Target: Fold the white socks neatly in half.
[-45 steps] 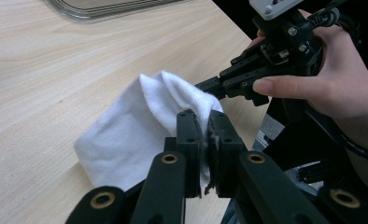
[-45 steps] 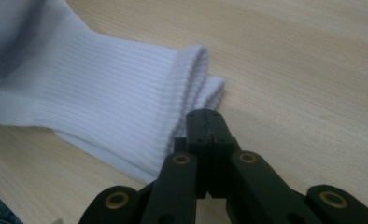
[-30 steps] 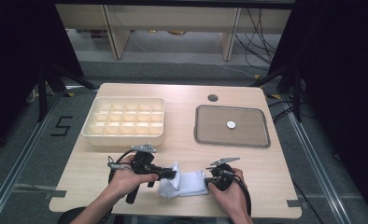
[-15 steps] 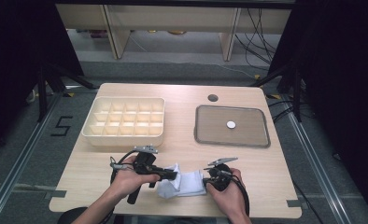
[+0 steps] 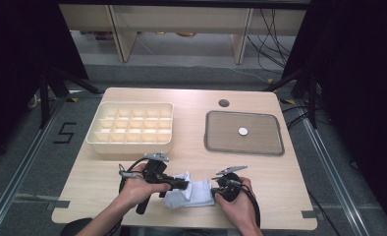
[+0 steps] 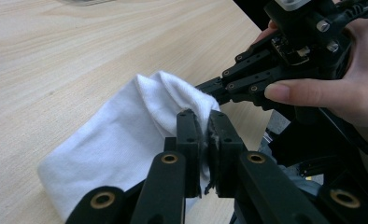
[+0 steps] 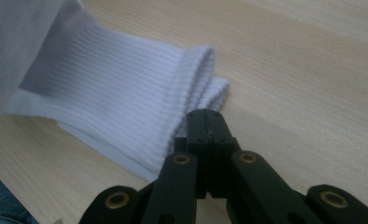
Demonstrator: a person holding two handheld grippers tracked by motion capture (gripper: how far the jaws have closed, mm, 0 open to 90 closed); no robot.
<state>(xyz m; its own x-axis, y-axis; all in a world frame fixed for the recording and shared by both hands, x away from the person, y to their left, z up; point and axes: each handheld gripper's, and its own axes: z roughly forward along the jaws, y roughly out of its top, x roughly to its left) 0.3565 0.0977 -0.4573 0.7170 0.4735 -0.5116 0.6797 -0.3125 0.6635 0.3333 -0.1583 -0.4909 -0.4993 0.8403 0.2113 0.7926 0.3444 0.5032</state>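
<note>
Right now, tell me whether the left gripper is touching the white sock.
Touching. In the left gripper view, the left gripper has its jaws closed on a pinched fold of the white sock, with fabric squeezed between them.

The white sock (image 7: 126, 93) is soft knitted cloth, finely ribbed at its cuff and smoother along the body, lying on a pale matt wood-grain surface (image 6: 79, 42), while the left gripper (image 6: 202, 122) is matt black plastic with brass-coloured metal pivot pins.

Wooden table (image 5: 132, 167), grey floor (image 5: 29, 162), shelving (image 5: 181, 19)
</note>
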